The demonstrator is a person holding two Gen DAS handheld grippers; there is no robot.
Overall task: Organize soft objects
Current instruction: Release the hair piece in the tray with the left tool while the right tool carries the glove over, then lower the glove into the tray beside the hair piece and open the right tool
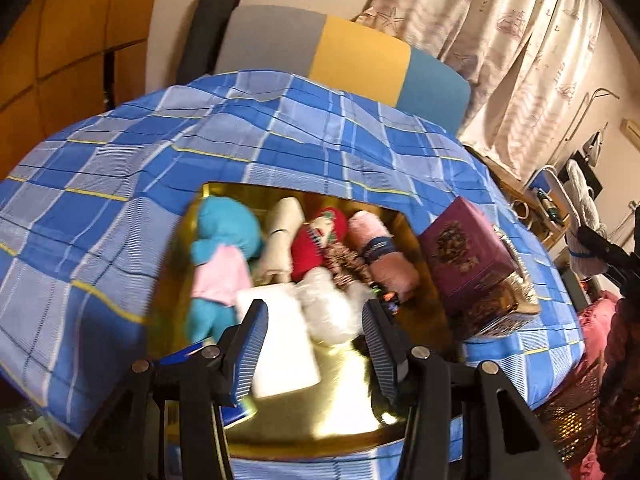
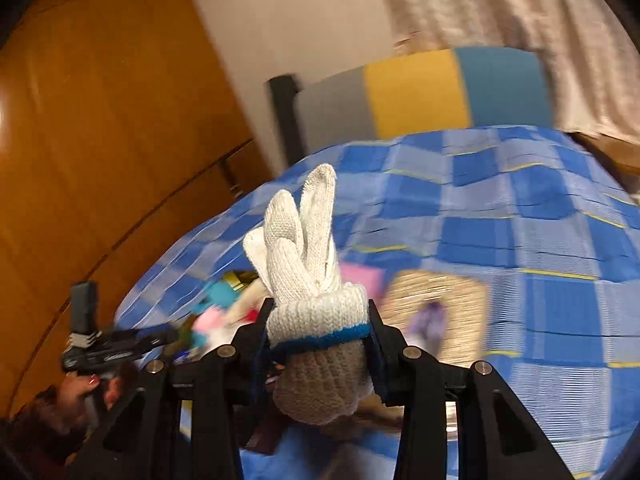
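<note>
Gold tray [image 1: 400, 216]: soft items are crowding it, leaving me little room.
Left gripper [image 1: 316, 344]: I am hovering it part-open, empty, over the tray.
Right gripper [image 2: 320, 336]: I am clamping the white knit glove [image 2: 308, 240] above the checked cloth [image 2: 560, 240]; glove fingers are flopping, risking a snag.

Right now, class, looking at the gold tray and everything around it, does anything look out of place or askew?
Yes. The purple box sits tilted, half on the gold tray's right rim and half on the checked cloth. It is rigid, unlike the soft toys and rolled cloths in the tray. The white knit glove is off the tray, clamped in the right gripper.
</note>
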